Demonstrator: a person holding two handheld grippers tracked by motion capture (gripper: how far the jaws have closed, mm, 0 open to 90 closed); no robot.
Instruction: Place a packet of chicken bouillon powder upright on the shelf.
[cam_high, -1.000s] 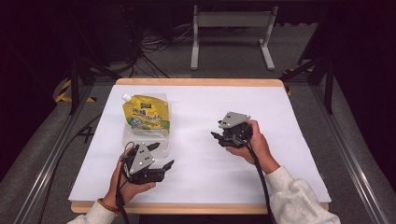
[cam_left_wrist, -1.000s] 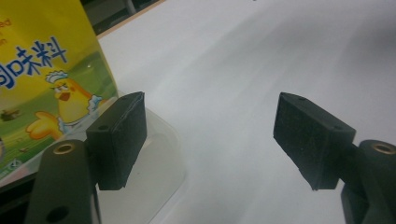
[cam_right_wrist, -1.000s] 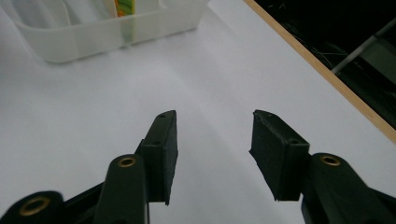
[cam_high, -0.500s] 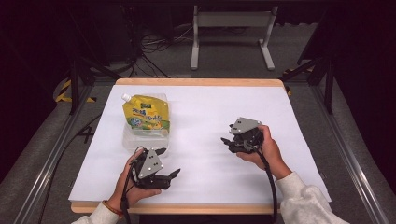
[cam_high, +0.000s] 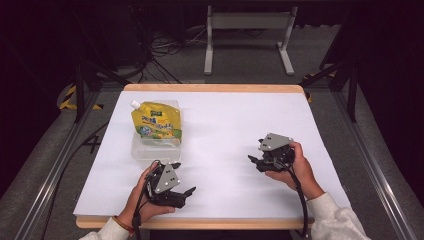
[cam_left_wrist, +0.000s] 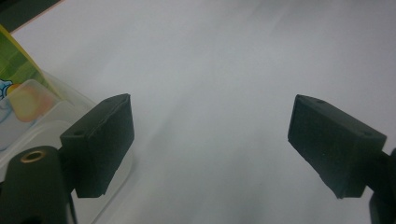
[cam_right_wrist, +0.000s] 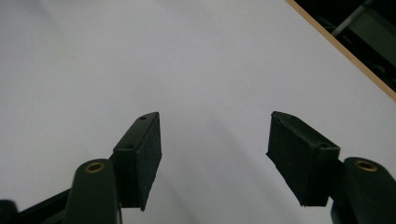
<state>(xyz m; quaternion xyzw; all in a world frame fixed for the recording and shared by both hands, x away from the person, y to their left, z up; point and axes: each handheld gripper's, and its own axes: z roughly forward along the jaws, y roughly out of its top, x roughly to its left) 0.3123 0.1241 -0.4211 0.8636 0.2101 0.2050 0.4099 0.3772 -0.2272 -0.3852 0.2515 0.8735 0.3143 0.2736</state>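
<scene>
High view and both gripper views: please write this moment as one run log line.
left hand-held gripper: open, empty | right hand-held gripper: open, empty | yellow spout pouch: on clear container

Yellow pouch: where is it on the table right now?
In the high view the yellow pouch lies at the table's far left, resting on a clear plastic box, just beyond the left claw.

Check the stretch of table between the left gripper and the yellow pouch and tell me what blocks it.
Nothing visible blocks it. The left gripper, jaws open, sits near the table's front edge. The yellow spouted refill pouch lies beyond it on a clear plastic container, with bare white table covering between gripper and container.
</scene>
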